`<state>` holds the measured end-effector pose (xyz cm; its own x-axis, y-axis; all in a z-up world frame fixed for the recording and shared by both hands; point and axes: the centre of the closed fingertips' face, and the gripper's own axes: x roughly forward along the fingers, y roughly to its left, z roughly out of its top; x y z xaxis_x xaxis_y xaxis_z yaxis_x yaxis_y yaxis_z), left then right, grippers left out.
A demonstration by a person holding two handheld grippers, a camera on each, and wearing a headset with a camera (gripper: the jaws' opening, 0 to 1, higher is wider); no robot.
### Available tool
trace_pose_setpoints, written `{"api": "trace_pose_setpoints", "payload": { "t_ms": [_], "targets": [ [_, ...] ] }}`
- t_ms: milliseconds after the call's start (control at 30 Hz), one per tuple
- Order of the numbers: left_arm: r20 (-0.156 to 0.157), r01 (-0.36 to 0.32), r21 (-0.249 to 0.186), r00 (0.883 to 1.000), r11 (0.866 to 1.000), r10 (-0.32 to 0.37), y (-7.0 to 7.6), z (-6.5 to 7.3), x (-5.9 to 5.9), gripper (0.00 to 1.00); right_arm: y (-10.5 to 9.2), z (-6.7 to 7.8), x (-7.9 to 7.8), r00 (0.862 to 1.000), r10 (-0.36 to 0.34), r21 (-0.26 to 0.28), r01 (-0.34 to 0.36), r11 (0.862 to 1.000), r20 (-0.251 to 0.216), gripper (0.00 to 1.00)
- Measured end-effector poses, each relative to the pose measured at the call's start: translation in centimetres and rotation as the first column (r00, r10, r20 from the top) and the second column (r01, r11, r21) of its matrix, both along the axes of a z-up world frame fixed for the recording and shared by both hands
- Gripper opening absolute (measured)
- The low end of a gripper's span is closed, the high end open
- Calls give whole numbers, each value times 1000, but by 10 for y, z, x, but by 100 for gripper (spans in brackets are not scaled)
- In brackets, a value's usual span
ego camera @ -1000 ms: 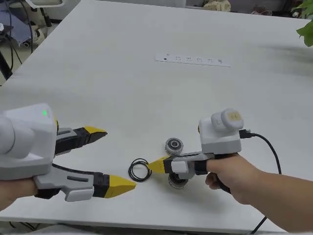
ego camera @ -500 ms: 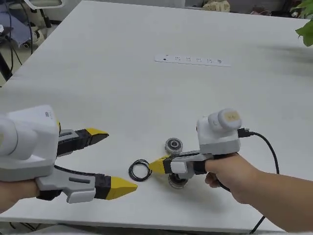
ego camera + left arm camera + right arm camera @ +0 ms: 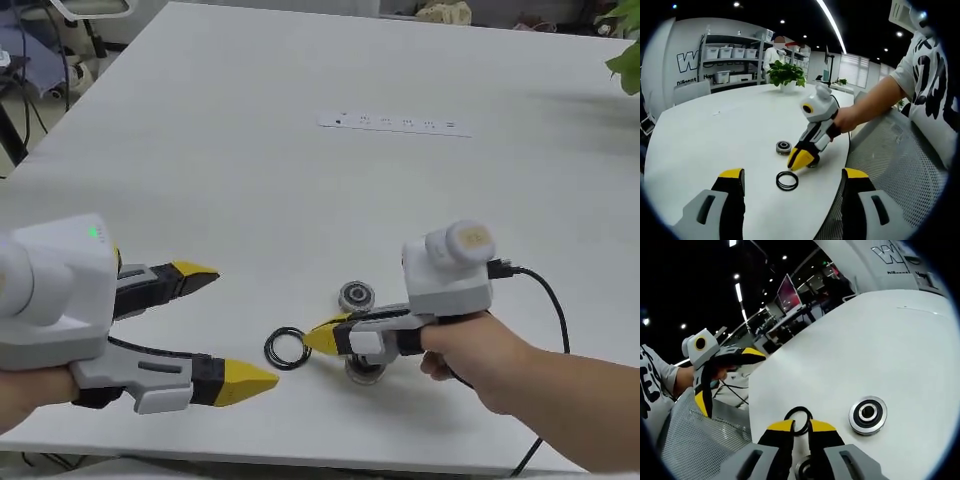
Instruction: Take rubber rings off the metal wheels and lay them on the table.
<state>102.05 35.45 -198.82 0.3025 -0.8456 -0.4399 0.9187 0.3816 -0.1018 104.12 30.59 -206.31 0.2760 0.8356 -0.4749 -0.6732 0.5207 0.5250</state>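
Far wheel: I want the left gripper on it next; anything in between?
Yes: the loose rubber rings lie on the table between left gripper and wheel; the right gripper sits just beside that line.

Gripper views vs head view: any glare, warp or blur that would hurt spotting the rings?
Head view: soft even light, faint shadows, rubber rings and table sharp, no glare. Left gripper view: heavy fisheye bend along the table edge, ceiling strip light blown out, rings crisp. Right gripper view: rolled, table washes out toward the upper right, metal wheel in focus.
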Motion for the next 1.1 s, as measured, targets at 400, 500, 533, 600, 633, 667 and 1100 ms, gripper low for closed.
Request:
{"api": "trace_pose_setpoints", "payload": {
  "t_ms": [400, 500, 533, 600, 633, 667, 1100],
  "targets": [
    [18, 14, -19, 1000, 1000, -14, -10, 10, 1, 77, -12, 22, 2, 998, -11, -2, 11, 1000, 64, 12],
    [25, 23, -16, 999, 1000, -23, -12, 12, 1, 77, -17, 30, 4, 996, -24, 3, 23, 1000, 85, 15],
    [29, 25, -14, 999, 1000, -25, -12, 12, 2, 77, -18, 34, 4, 995, -26, 5, 25, 1000, 93, 15],
    [33, 27, -15, 999, 1000, -27, -12, 14, 2, 77, -20, 37, 4, 994, -27, 2, 26, 1000, 107, 16],
    [36, 28, -17, 999, 999, -28, -13, 16, 2, 77, -21, 40, 3, 993, -25, -3, 25, 1000, 118, 16],
    [39, 29, -19, 999, 999, -28, -13, 17, 2, 77, -23, 41, 3, 992, -23, -6, 24, 1000, 125, 17],
    [51, 31, -29, 998, 999, -30, -14, 26, 2, 78, -42, 64, -4, 974, -25, -43, 36, 998, 223, 24]
  ]
}}
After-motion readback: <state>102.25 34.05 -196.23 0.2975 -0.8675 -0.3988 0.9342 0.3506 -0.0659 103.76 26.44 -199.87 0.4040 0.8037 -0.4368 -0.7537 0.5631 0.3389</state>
